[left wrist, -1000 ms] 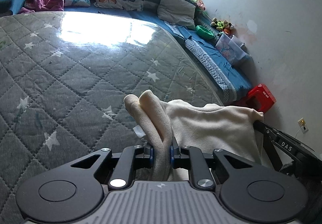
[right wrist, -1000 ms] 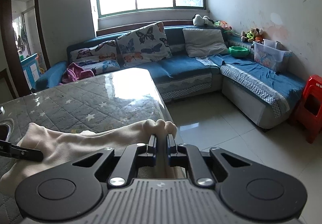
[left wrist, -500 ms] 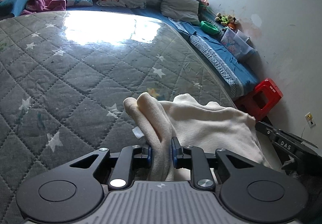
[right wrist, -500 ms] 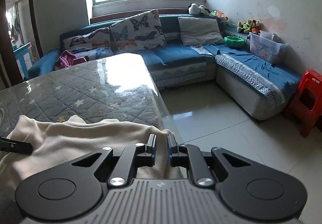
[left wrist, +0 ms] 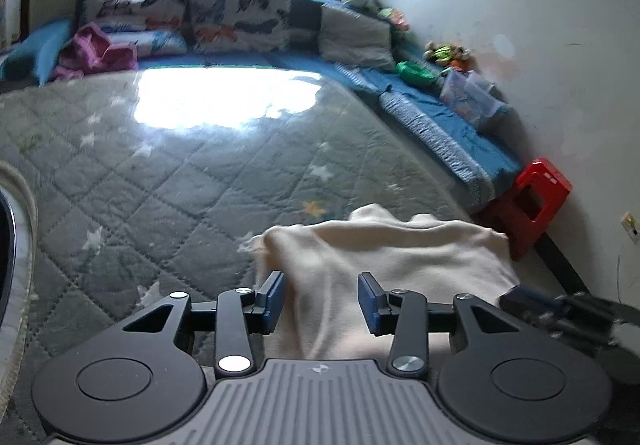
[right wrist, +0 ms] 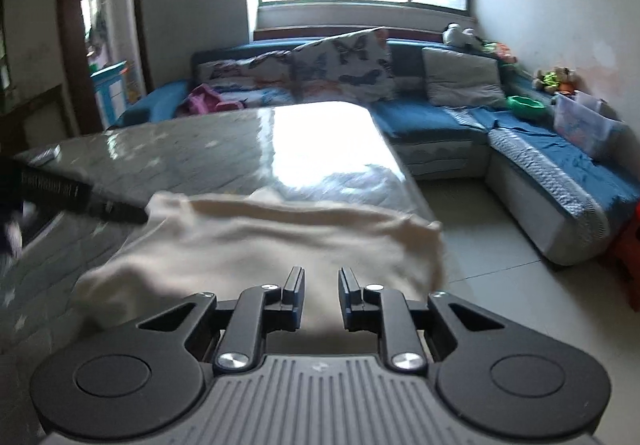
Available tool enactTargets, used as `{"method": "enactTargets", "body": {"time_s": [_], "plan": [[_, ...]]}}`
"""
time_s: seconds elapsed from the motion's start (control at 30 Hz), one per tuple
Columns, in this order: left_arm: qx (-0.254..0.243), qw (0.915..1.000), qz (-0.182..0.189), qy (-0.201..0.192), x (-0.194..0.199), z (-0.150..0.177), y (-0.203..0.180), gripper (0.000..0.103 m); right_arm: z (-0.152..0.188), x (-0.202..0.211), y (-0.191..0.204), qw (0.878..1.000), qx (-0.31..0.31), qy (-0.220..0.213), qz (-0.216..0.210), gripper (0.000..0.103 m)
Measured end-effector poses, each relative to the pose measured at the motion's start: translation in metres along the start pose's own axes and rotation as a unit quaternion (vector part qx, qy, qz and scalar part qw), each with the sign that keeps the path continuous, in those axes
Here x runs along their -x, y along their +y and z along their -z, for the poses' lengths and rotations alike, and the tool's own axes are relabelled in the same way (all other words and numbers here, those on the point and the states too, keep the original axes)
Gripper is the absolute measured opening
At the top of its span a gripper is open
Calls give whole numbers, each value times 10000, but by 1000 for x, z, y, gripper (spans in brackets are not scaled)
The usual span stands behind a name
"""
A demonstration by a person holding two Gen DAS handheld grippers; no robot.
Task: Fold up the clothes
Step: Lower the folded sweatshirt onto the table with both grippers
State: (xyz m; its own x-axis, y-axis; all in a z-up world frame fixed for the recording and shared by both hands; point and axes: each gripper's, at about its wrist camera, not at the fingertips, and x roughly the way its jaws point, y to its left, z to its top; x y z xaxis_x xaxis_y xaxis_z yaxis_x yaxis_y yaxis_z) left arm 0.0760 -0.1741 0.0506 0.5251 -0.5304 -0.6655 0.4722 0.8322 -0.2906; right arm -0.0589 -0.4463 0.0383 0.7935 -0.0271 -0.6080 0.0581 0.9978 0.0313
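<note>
A cream garment (left wrist: 384, 257) lies folded on the grey star-quilted table top (left wrist: 168, 181), near its right front corner. My left gripper (left wrist: 322, 301) hovers just over the cloth's left part, its jaws opening, the blue pads clear of the fabric. In the right wrist view the same cream garment (right wrist: 276, 241) lies flat ahead, and my right gripper (right wrist: 321, 295) is over its near edge with jaws opening a little and nothing pinched. The other gripper's black finger (right wrist: 84, 201) shows at the cloth's far left corner.
A blue corner sofa (right wrist: 452, 125) with butterfly cushions (right wrist: 344, 61) runs behind and to the right of the table. A red plastic stool (left wrist: 536, 201) stands by the wall. Tiled floor (right wrist: 500, 257) lies right of the table edge. A pink cloth (left wrist: 96, 53) rests on the sofa.
Both grippers have let go of the cream garment's bunched corners and pulled back. The cloth now lies flat on the table. The left jaws have opened wide, the right ones slightly.
</note>
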Motion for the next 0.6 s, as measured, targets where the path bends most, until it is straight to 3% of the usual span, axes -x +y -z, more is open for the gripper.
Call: {"method": "enactTargets", "body": {"time_s": [0.23, 0.5, 0.6], "plan": [[-318, 9985, 433, -71, 9, 14, -21, 43, 21, 7, 10, 9999, 1, 111, 48, 18], [-427, 9985, 315, 133, -10, 31, -23, 41, 14, 11, 19, 9999, 87, -61, -80, 20], [-365, 9989, 241, 182, -13, 34, -16, 41, 15, 1, 25, 9996, 136, 91, -227, 20]]}}
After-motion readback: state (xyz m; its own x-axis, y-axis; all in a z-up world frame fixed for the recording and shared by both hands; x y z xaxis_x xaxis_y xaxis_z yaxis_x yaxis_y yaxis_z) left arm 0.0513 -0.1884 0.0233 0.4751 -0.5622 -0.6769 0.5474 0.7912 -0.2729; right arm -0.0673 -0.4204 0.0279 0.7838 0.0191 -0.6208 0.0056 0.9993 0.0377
